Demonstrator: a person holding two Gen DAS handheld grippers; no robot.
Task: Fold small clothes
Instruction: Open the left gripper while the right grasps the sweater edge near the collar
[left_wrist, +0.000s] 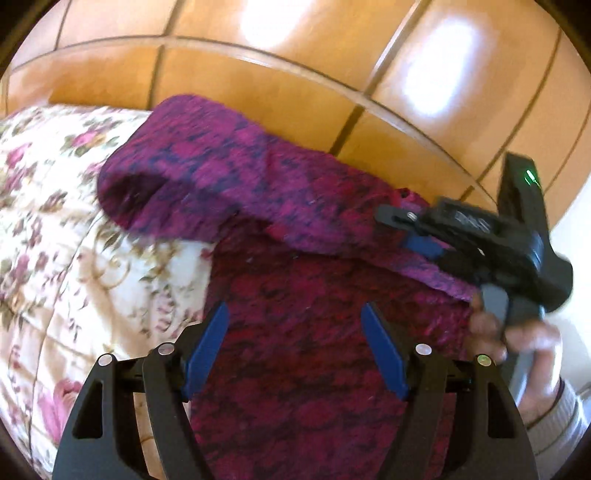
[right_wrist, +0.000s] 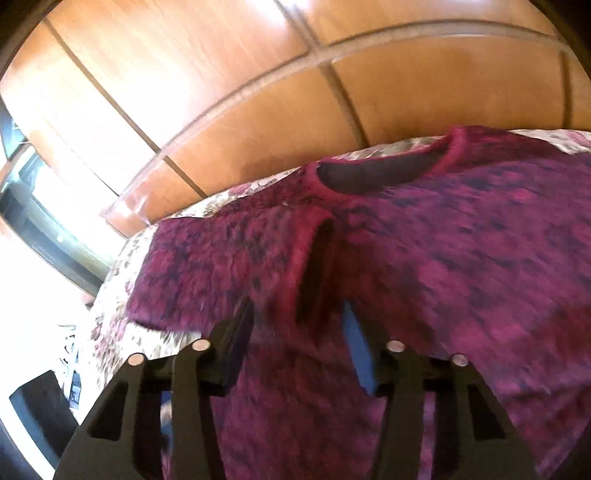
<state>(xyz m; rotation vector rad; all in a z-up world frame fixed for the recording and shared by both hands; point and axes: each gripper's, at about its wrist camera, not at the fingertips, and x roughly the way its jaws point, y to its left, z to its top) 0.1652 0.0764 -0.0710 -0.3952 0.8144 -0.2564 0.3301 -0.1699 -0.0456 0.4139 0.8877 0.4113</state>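
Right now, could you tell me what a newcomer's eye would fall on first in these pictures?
A fuzzy magenta sweater with dark flecks dominates both views, spread on a floral bedspread before glossy wooden wardrobe doors. In the left wrist view, one sleeve is lifted and carried across the body by the right hand-held gripper. The left hand-held gripper hovers open above the lower body.

The left wrist view looks forward and downward along the left gripper (left_wrist: 295, 347), close above the magenta sweater (left_wrist: 295, 258) on a floral bedspread (left_wrist: 55, 221), facing a wooden wardrobe (left_wrist: 258, 92); the right gripper (left_wrist: 406, 229) shows at its right edge. The right wrist view sits just as near, tilted down along its own fingers (right_wrist: 354, 343); both share the sweater, bedspread and wardrobe.
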